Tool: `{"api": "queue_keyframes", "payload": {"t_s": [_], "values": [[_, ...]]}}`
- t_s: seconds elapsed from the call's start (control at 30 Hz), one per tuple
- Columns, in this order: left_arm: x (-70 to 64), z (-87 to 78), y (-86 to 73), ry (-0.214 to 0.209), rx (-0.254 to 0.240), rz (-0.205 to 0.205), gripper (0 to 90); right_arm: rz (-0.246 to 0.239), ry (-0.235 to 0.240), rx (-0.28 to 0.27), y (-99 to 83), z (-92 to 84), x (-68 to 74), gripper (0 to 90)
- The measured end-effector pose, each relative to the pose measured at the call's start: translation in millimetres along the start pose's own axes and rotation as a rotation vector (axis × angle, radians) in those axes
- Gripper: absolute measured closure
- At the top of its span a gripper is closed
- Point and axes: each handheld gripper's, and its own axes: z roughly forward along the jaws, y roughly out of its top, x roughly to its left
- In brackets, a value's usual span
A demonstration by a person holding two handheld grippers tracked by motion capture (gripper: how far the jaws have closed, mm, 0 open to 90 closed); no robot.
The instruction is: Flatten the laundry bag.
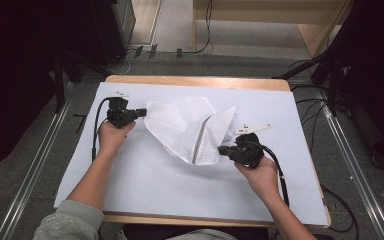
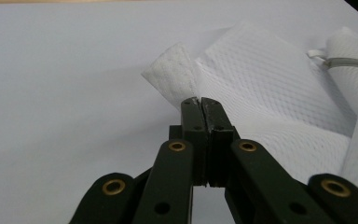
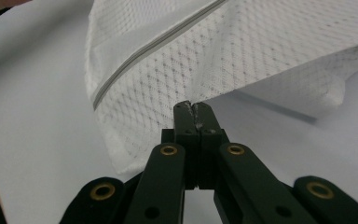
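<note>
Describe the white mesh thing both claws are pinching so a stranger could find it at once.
Start at the white-covered wooden table and look to its middle, between the person's two hands. There lies a crumpled white mesh fabric bag, pinched at its left edge by the left claw and at its right by the right claw. Its diamond-dotted weave and the grey zip line down its fold set it apart from the smooth sheet beneath.

no text, label, brand, number or sign can be read in any of the views. the white mesh fabric bag with a grey zip line carries no legible print, the white paper-covered tabletop is unmarked, and the black two-jaw grippers bear no readable marking on their jaws or brass-coloured rivets.
</note>
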Motion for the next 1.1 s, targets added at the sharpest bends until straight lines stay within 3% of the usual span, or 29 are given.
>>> {"api": "queue_keyframes", "payload": {"t_s": [0.17,0.27,0.4,0.53,0.63,0.67,0.77,1.0,1.1], "values": [[5.7,-2.6,-8.9,0.004,0.023,-0.014,90.0,0.023,0.038,0.025,-14.7,0.8,7.2,90.0],[6.4,0.4,-10.4,0.001,0.034,-0.021,89.5,0.005,0.036,0.040,-18.0,3.5,11.4,90.0],[6.5,1.1,-11.2,0.002,0.049,-0.010,86.7,-0.006,0.023,0.027,-18.8,2.1,10.6,73.5],[6.8,-3.6,-10.2,0.005,0.047,-0.002,76.6,0.002,0.009,0.002,-19.8,-5.6,5.5,67.7],[4.4,-9.8,-8.1,0.007,0.026,0.011,69.8,0.027,0.008,-0.042,-18.3,-14.8,-1.5,61.5],[1.0,-14.0,-6.3,-0.013,0.008,0.022,67.8,0.030,-0.012,-0.051,-17.8,-17.2,-6.9,57.4],[-4.8,-15.4,-4.0,-0.026,0.008,0.043,67.0,0.039,-0.025,-0.052,-17.7,-16.3,-14.1,54.4],[-23.9,-4.6,1.4,-0.073,0.026,0.081,65.7,0.066,-0.062,-0.064,-11.4,-3.8,-36.6,45.5],[-31.9,1.3,4.0,-0.091,0.035,0.094,65.8,0.101,-0.060,-0.088,-7.0,1.3,-48.7,41.0]]}}
